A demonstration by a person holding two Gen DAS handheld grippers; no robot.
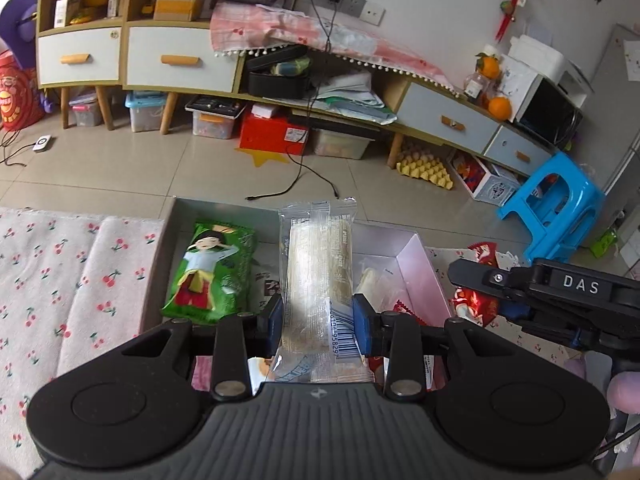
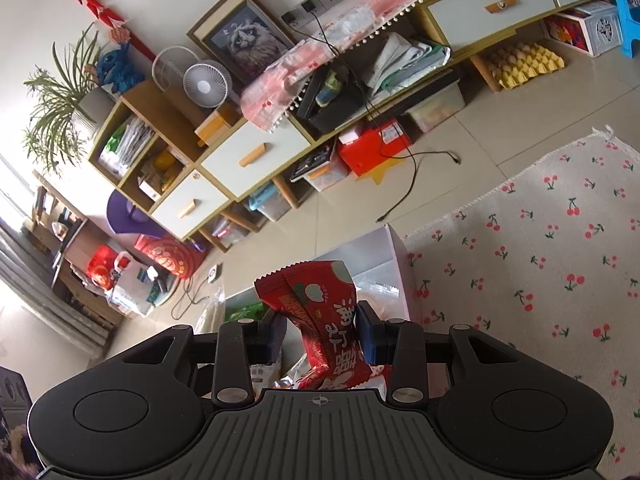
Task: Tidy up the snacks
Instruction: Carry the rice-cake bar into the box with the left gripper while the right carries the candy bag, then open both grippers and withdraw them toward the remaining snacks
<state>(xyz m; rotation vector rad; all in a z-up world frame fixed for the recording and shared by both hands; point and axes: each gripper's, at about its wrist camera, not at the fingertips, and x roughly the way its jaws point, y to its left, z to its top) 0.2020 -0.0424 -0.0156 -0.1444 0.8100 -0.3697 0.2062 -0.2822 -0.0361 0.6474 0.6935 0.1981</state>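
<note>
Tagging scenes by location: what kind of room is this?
Most likely a home living room: a low cabinet with drawers runs along the wall, a framed cat picture leans on it beside a fan, and a houseplant stands by the window.

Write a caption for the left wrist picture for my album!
Left gripper holding a clear-wrapped pale wafer snack above a grey cardboard box with a green cartoon snack packet inside.

The left gripper pinches a clear snack packet between its blue pads, above an open box. A green snack bag lies inside the box, on the left. The right gripper shows at the right edge, near a red packet.
</note>
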